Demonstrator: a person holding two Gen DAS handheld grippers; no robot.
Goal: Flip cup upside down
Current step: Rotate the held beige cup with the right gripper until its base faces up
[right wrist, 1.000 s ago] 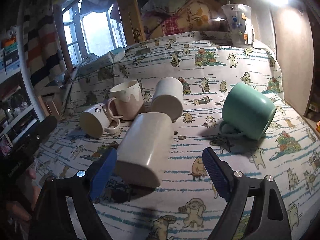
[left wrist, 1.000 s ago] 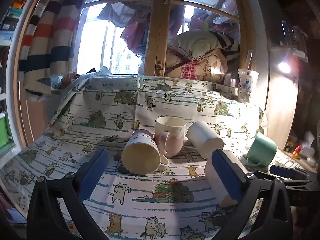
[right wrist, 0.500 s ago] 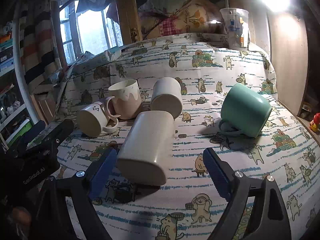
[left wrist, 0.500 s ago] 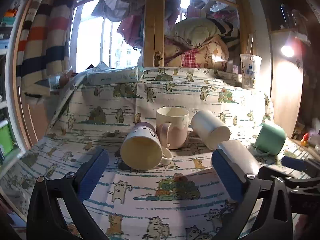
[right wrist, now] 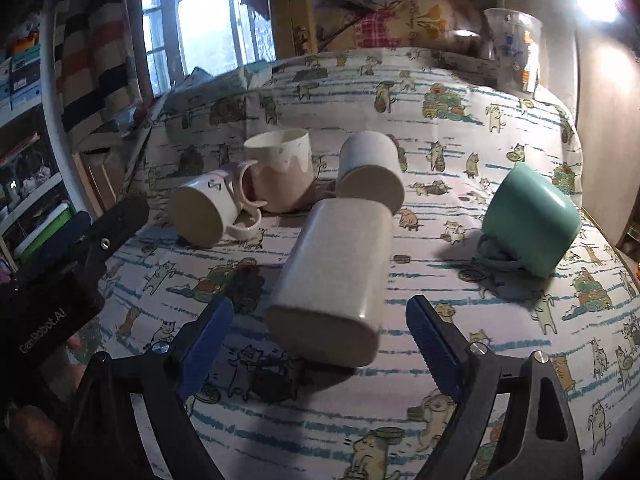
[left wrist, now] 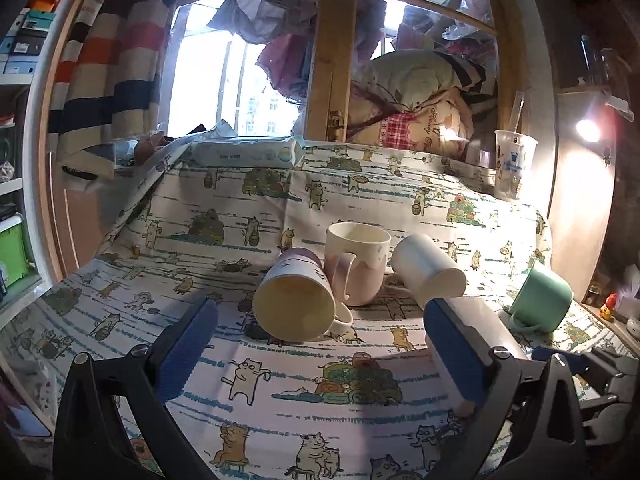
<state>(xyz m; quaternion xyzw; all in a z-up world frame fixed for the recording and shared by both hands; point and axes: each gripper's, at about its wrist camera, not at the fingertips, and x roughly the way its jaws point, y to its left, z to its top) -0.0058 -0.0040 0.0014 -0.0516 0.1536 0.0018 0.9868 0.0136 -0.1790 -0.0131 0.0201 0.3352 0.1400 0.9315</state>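
Note:
Several cups lie on a cat-print cloth (left wrist: 280,200). A tall beige cup (right wrist: 336,276) lies on its side, base toward my open right gripper (right wrist: 320,344), just ahead of and between its fingers, untouched. A white mug (left wrist: 294,308) lies on its side with its mouth toward my open, empty left gripper (left wrist: 320,352). A pink-and-cream mug (left wrist: 358,268) stands upright behind it. A white cup (left wrist: 428,270) and a green mug (right wrist: 532,220) lie on their sides.
A clear plastic tumbler (left wrist: 514,164) stands at the back right. A tissue pack (left wrist: 244,154) lies at the back left by the window. A lamp (left wrist: 588,130) glares on the right. The left gripper's body (right wrist: 60,280) shows at the right wrist view's left.
Both grippers have drifted slightly: the left view has pulled back a little, the right has edged nearer the beige cup. No cup has moved.

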